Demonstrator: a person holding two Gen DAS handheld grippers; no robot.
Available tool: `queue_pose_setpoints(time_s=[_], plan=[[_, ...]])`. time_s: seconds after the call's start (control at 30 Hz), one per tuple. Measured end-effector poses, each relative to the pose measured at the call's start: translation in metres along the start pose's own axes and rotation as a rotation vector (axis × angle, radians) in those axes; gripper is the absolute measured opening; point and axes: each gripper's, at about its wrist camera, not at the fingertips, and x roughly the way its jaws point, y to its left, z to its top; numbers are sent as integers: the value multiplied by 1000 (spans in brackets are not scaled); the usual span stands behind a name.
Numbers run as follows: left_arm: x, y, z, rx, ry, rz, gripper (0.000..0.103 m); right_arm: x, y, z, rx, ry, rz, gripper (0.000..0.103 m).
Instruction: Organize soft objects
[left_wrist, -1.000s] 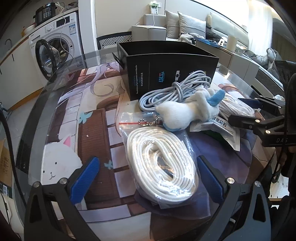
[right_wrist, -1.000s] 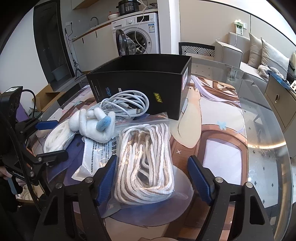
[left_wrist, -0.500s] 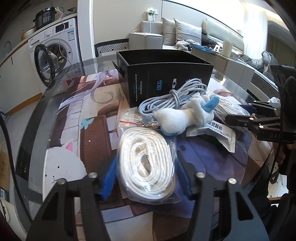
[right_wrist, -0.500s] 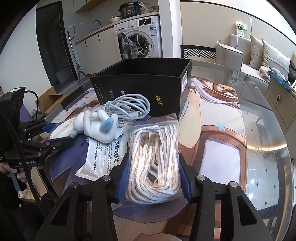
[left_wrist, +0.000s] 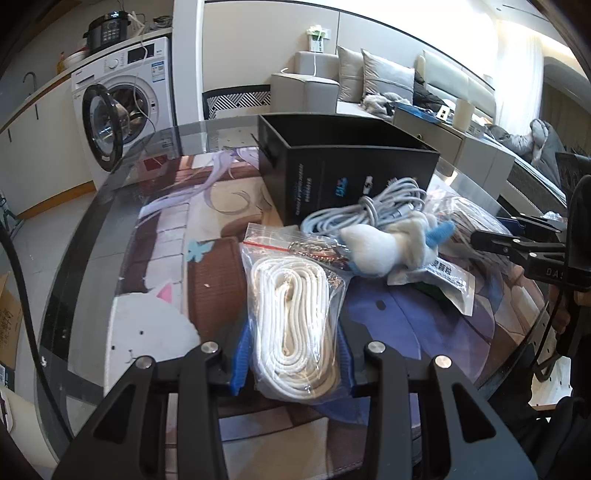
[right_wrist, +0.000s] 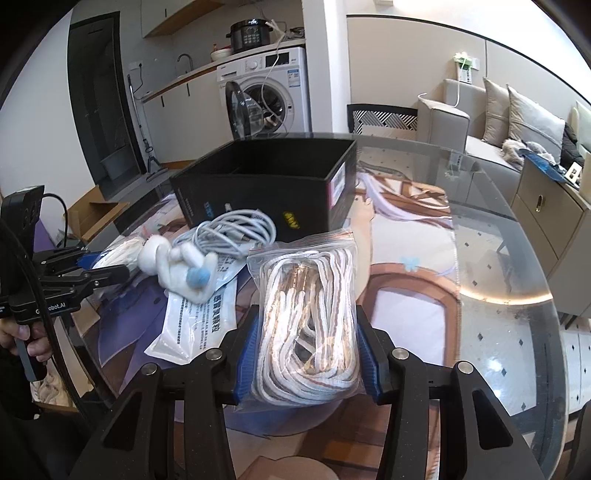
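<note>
Both grippers have closed in: left gripper (left_wrist: 291, 363) is closing, pads squeezing the white rope bag (left_wrist: 291, 325); right gripper (right_wrist: 304, 354) clamps the striped rope bag (right_wrist: 310, 317), near the far black box (right_wrist: 266, 184).

White washing machine (left_wrist: 125, 107), grey sofa (left_wrist: 373, 86), glass table (right_wrist: 498, 332), daylight

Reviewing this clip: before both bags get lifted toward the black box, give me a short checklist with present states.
1. Left gripper around the white rope bag: ok, fingers against its sides, jaws closing.
2. Right gripper shut on the brown-and-white rope bag: ok.
3. Black box open on top: ok.
4. Box has room inside: cannot tell, its floor is hidden.
5. Plush toy apart from the left bag: not ok, its chain lies across the bag's top.
6. Grey cable apart from the right bag: cannot tell.
</note>
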Motion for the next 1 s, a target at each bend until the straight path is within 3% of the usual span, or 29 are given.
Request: queue_pose_setpoints(time_s=[0.43,1.0], plan=[[-22,19,12,-48,-78,34,37,-29,-5,14,6,-103,-25,47],[-29,7,57,2,-159,8,37,-38,5,47,-56,-133,3,47]])
